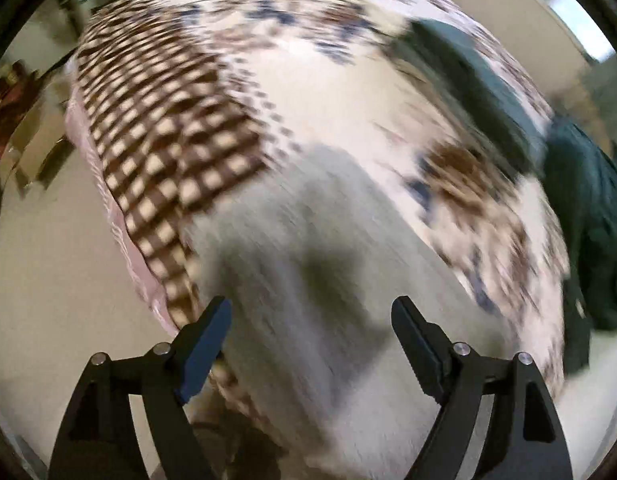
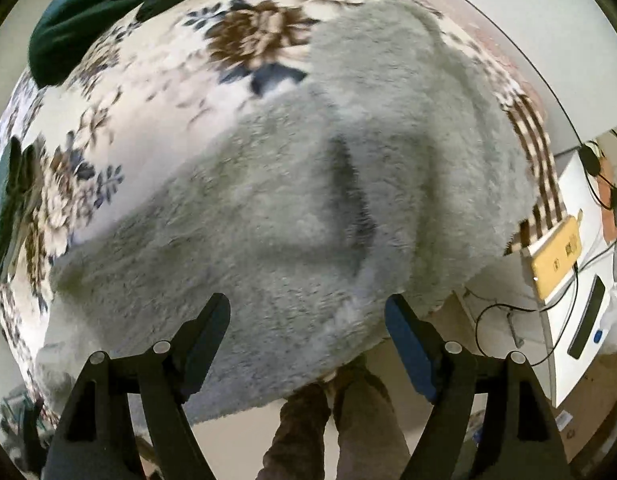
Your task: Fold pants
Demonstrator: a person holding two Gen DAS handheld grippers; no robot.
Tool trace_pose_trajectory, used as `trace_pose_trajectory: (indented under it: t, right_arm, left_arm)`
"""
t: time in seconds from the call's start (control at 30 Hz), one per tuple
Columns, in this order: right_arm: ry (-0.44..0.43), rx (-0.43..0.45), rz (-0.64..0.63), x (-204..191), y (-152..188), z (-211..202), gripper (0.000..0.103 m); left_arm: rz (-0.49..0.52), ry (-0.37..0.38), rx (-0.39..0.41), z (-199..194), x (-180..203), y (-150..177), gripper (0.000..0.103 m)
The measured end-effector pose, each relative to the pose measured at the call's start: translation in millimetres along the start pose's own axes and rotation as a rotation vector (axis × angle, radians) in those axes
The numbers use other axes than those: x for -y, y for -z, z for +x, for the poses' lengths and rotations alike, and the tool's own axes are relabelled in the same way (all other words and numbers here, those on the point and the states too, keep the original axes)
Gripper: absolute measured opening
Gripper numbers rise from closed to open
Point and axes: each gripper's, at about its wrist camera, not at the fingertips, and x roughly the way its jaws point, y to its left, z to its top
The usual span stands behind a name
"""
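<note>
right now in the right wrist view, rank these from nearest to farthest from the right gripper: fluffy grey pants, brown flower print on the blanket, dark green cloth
1. Fluffy grey pants: directly under and ahead of the open right gripper.
2. Brown flower print: beyond the pants, upper centre of the blanket.
3. Dark green cloth: farthest, at the blanket's far left corner.

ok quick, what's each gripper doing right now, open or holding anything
Left gripper: open, empty, above the grey fleece pants.
Right gripper: open, empty, over the same pants.
</note>
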Motion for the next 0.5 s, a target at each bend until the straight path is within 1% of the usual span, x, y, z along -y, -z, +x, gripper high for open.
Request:
trace_pose_trajectory:
  t: [0.03, 0.07, 0.1, 0.13, 0.17, 0.2, 0.23, 0.27, 0.3, 0.33, 0.4, 0.47, 0.5]
  right_arm:
    - [-0.004, -0.008, -0.005, -1.2, 0.6, 1.4, 0.082]
    - [-0.009, -0.011, -0.003, -1.5, 2.2, 2.6, 0.082]
    - [-0.011, -0.013, -0.004, -2.7, 4.8, 3.7, 0.082]
    - [-0.012, -0.014, -0.004, -1.6, 6.9, 5.9, 0.082]
    - [-0.004, -0.016, 0.000, 2.0, 7.2, 6.5, 0.082]
    - [-0.001, -0.017, 0.006, 6.2, 7.2, 7.6, 0.082]
    - [0.002, -0.018, 0.012, 10.7, 7.1, 7.0, 0.082]
    - [0.008, -0.015, 0.022, 15.9, 5.9, 5.1, 0.082]
    - [0.013, -0.010, 0.031, 22.3, 3.6, 3.1, 0.082]
    - [0.016, -0.001, 0.041, 28.9, 1.3, 0.0, 0.082]
    - [0.034, 0.020, 0.043, 39.7, -4.9, -5.2, 0.082]
    - [0.061, 0.043, 0.031, 46.4, -11.0, -9.1, 0.082]
    - [0.083, 0.057, 0.018, 48.8, -14.4, -10.7, 0.082]
  left_arm:
    - [-0.023, -0.011, -0.009, 11.5, -7.4, -10.4, 0.078]
    - [-0.038, -0.004, -0.007, 19.6, -13.1, -15.4, 0.071]
    - [-0.063, 0.016, 0.002, 27.5, -18.6, -22.0, 0.043]
    - [-0.073, 0.024, 0.001, 32.3, -24.6, -25.2, 0.022]
    - [-0.080, 0.033, -0.002, 35.4, -26.5, -27.2, 0.020]
    - [-0.087, 0.053, 0.012, 35.4, -29.1, -28.4, 0.013]
    - [-0.072, 0.057, 0.040, 31.5, -29.9, -27.0, 0.010]
    - [-0.033, 0.046, 0.075, 24.6, -29.9, -24.7, 0.010]
    - [-0.003, 0.022, 0.098, 21.7, -31.4, -24.5, 0.010]
    - [0.001, 0.001, 0.106, 15.4, -37.1, -20.5, 0.011]
    - [0.000, -0.018, 0.071, 17.6, -43.6, -19.6, 0.015]
    - [0.031, -0.054, 0.027, 12.1, -33.6, -10.8, 0.015]
    - [0.055, -0.068, 0.027, 7.1, -24.4, -4.4, 0.019]
